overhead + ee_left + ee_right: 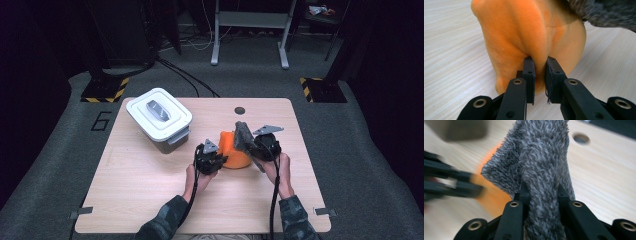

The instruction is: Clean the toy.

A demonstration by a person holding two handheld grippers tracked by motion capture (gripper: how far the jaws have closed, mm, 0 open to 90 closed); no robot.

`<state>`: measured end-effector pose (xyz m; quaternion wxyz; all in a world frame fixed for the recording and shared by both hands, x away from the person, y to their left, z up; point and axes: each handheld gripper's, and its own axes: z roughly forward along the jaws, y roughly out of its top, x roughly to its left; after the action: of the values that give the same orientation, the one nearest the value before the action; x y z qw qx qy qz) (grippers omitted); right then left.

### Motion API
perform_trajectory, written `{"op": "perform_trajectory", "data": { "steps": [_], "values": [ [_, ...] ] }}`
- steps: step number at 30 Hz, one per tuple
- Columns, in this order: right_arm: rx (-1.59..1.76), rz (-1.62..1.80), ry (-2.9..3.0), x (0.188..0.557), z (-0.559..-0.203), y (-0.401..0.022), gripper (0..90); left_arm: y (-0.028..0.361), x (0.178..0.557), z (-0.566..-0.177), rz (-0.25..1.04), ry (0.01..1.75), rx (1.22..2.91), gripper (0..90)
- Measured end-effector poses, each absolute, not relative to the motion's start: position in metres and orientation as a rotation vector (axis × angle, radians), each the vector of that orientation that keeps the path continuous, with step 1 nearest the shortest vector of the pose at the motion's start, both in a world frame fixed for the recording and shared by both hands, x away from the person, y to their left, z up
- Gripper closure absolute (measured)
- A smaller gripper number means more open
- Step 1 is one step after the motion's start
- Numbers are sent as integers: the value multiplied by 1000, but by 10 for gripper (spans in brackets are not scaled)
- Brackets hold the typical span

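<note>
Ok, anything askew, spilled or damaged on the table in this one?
Nothing spilled or damaged. The orange cloth stands bunched in a mound, pinched by the left gripper, while the right gripper holds a grey fuzzy cloth above it. The lidded white bin sits skewed to the table edges.

The high view looks forward and down from above the person's side of the tabletop (150, 190), far enough back to take in the whole board, a lidded white box (159, 119) and the floor beyond. The left gripper view rides on the left tool (540, 61) and looks along its two black jaws from very close, low over the wood, at an orange cloth (524, 32). The right gripper view rides on the right tool (541, 188), equally close, facing a grey fuzzy cloth (541, 157); all three views share both cloths, orange (234, 150) (491, 195) and grey (243, 136) (604, 11), at mid-tabletop.
</note>
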<state>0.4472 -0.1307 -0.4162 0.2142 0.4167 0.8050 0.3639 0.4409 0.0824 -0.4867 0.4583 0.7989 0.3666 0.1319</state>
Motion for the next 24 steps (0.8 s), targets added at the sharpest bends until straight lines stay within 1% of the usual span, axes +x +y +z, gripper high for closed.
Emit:
{"op": "perform_trajectory", "data": {
  "steps": [4, 6, 8, 24],
  "values": [
    [1087, 973, 2281, 444, -412, -104, 738, 80, 440, -487, 332, 897, 1974, 792],
    [1044, 905, 2311, 449, -422, -92, 725, 81, 440, -488, 332, 905, 1975, 792],
    [1028, 882, 2304, 451, -428, -89, 730, 83, 441, -491, 317, 921, 1960, 793],
    [1149, 903, 2267, 454, -429, -115, 735, 84, 442, -492, 316, 906, 1963, 793]
  ]
}}
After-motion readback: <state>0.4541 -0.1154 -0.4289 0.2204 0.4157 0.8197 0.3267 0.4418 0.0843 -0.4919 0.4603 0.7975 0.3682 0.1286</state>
